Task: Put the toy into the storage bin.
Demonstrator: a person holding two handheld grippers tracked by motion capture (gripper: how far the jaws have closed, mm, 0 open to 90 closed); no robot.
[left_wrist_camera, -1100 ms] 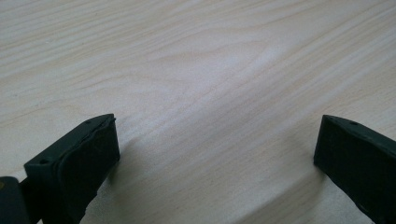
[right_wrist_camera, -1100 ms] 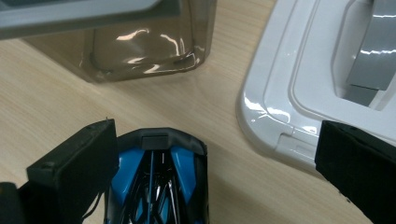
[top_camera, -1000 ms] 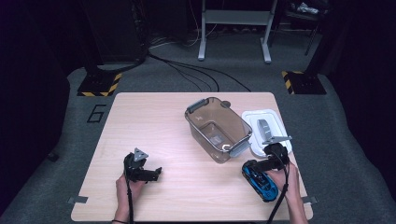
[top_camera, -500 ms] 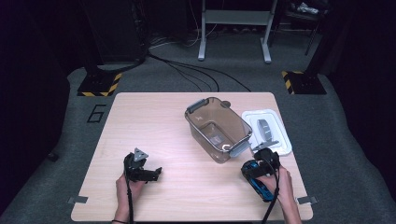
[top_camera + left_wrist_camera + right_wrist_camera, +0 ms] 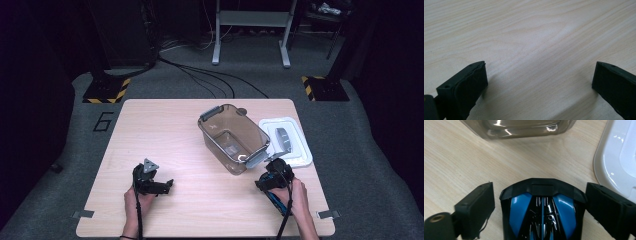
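A black-and-blue toy car is seen on the table just in front of the clear bin, bracketed but not yet gripped by the closing right gripper; lifting remains undone. The left gripper rests open, empty.

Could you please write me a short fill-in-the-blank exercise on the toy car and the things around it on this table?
1. The toy car between the right tongs is black and ____.
2. The white lid lies on the ____.
3. The brown container holds ____ toy cars.
4. The left tongs stand ____ with nothing between them.

Missing words: blue; table; no; open
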